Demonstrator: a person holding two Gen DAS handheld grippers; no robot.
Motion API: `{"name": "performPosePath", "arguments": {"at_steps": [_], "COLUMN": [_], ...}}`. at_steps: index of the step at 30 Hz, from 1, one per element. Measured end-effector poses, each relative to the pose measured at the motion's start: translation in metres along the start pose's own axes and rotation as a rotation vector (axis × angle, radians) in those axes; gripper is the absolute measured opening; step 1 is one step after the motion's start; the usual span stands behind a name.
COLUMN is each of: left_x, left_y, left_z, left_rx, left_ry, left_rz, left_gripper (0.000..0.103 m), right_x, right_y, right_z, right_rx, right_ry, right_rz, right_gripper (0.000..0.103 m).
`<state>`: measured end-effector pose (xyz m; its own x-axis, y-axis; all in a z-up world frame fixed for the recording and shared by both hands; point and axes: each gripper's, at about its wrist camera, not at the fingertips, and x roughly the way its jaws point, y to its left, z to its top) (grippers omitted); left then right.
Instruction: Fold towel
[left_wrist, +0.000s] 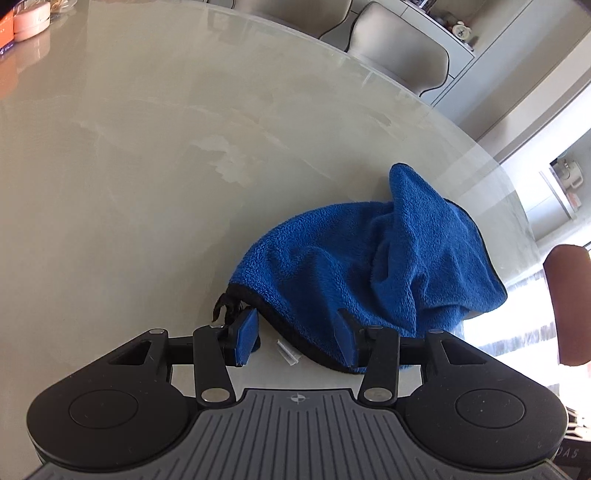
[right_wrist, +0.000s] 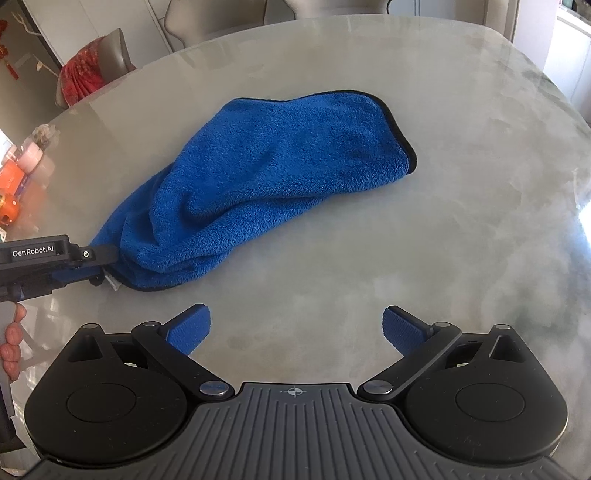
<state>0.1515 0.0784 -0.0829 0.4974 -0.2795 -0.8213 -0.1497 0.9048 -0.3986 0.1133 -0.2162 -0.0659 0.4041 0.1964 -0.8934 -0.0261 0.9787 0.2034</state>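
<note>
A blue fleece towel (left_wrist: 351, 258) with black edging lies bunched and partly folded on the pale marble table (left_wrist: 147, 147). My left gripper (left_wrist: 295, 341) is open and straddles the towel's near corner. Its black hem and a small white label (left_wrist: 288, 352) lie between the blue pads, and a black hanging loop (left_wrist: 225, 304) sticks out beside the left pad. In the right wrist view the towel (right_wrist: 277, 173) stretches across the table (right_wrist: 443, 221), with the left gripper (right_wrist: 98, 269) at its lower left corner. My right gripper (right_wrist: 295, 328) hovers wide open over bare table, short of the towel.
Grey chairs (left_wrist: 399, 48) stand beyond the table's curved far edge. A pink container (left_wrist: 31, 20) and an orange box (right_wrist: 11, 184) sit at one end. A red cloth (right_wrist: 81, 70) hangs on a chair. A hand (right_wrist: 11, 347) holds the left gripper's handle.
</note>
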Motion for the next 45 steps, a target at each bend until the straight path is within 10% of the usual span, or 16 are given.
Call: {"name": "performPosePath", "arguments": {"at_steps": [6,9,29,35,45], "left_x": [0.005,0.006,-0.071,-0.08,-0.092], "left_y": [-0.001,-0.001,-0.056,-0.061,-0.067], "left_z": [0.006,0.007,0.044,0.048,0.051], "left_rx": [-0.024,-0.021,0.079,0.095,0.135], "left_ry": [-0.013,-0.034,-0.261,-0.289,-0.333], "left_rz": [-0.004,-0.034,-0.261,-0.259,-0.24], "left_gripper": [0.051,0.009,0.008,0.008,0.005], "right_x": [0.003,0.003,0.011,0.032,0.047], "right_y": [-0.003,-0.003,0.073,0.082,0.059], "right_z": [0.0,-0.001,-0.007,-0.001,0.02], "right_rx": [0.009,0.005,-0.436,-0.354,-0.3], "right_ry": [0.012,0.011,-0.255,-0.177,-0.314], "right_rz": [0.0,0.006,0.146,0.177,0.014], "right_gripper": [0.101,0.101,0.101,0.066,0.054]}}
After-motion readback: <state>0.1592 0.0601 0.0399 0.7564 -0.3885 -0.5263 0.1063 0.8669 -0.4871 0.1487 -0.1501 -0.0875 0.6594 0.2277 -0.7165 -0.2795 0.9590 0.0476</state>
